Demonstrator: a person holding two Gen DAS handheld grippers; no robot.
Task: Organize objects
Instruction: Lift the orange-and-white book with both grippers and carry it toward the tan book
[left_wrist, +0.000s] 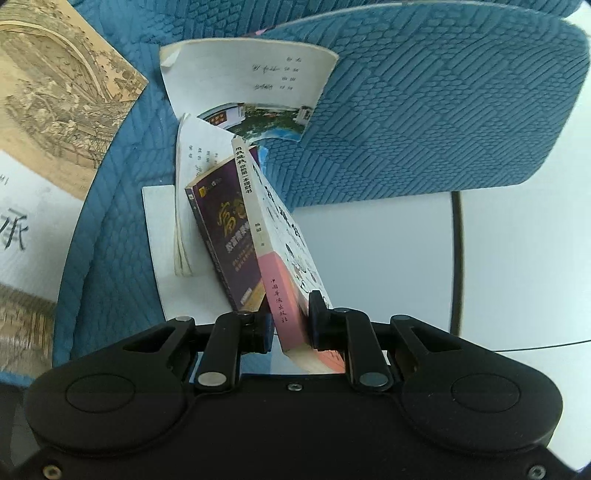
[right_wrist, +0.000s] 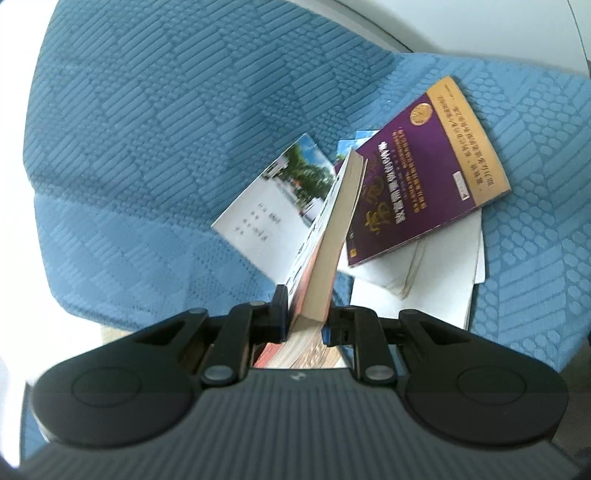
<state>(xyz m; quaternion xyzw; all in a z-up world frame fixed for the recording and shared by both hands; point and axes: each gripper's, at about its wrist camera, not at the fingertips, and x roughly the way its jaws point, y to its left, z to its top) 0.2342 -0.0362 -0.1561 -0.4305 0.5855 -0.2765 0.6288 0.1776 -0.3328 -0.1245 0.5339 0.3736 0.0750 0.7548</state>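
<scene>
My left gripper (left_wrist: 291, 325) is shut on the spine end of a white and pink book (left_wrist: 280, 258), held on edge above the blue quilted cushion (left_wrist: 424, 110). My right gripper (right_wrist: 304, 314) is shut on the same book (right_wrist: 325, 258) from its page-edge side. A purple book (left_wrist: 225, 236) lies beside it on a white booklet (left_wrist: 184, 221); the purple book also shows in the right wrist view (right_wrist: 424, 173). A thin booklet with a garden photo (left_wrist: 251, 88) leans against the cushion back, also seen in the right wrist view (right_wrist: 273, 206).
A large book with an old ink painting (left_wrist: 55, 92) lies at the left. A white sheet (left_wrist: 166, 258) lies under the pile. White floor (left_wrist: 517, 258) and a dark chair rail (left_wrist: 457, 258) lie to the right.
</scene>
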